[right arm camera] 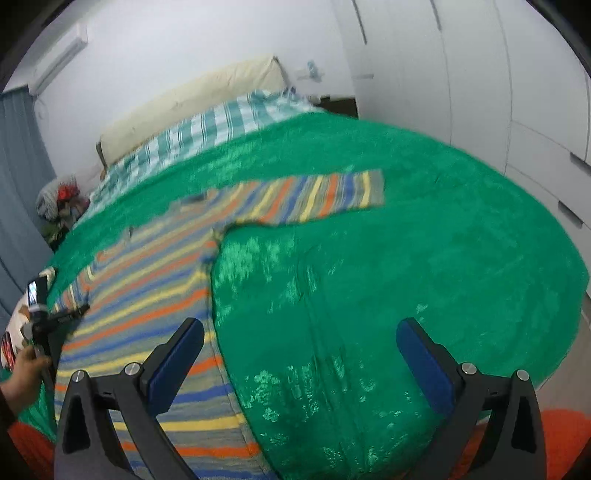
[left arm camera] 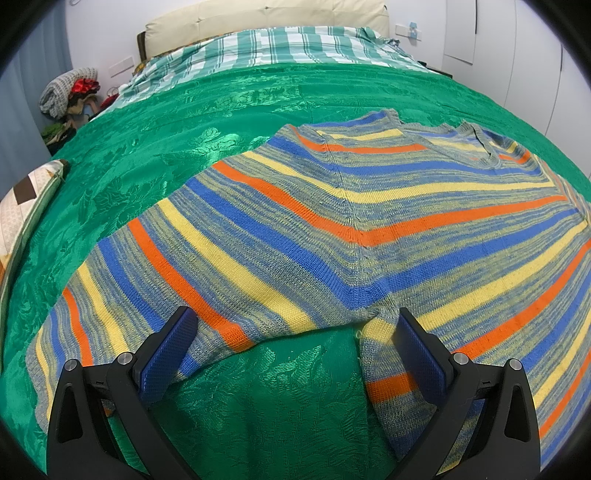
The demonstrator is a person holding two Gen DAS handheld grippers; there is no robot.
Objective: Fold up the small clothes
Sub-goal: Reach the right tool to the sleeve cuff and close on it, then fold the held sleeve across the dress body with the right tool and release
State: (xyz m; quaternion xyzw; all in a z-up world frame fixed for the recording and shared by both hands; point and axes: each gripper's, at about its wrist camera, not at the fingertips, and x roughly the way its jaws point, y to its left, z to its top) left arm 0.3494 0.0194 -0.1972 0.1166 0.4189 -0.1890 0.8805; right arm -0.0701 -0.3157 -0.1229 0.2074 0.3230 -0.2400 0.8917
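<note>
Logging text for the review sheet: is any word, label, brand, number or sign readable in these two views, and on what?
None can be read.
Sweater: stripes only, no tag showing.
Green bedspread: woven flower pattern, no lettering.
Cushion: print only, no words.
Wall plate with a blue item: too small to read.
Small screen on the left gripper's handle: blurred, unreadable.

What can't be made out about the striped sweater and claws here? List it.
- Striped sweater: right side and hem cut off by the left wrist view's edge.
- Far sleeve: stripes smeared by motion blur in the right wrist view.
- Left claw: tiny at that view's edge; opening unreadable there.
- Bedside pile: too small to identify.
</note>
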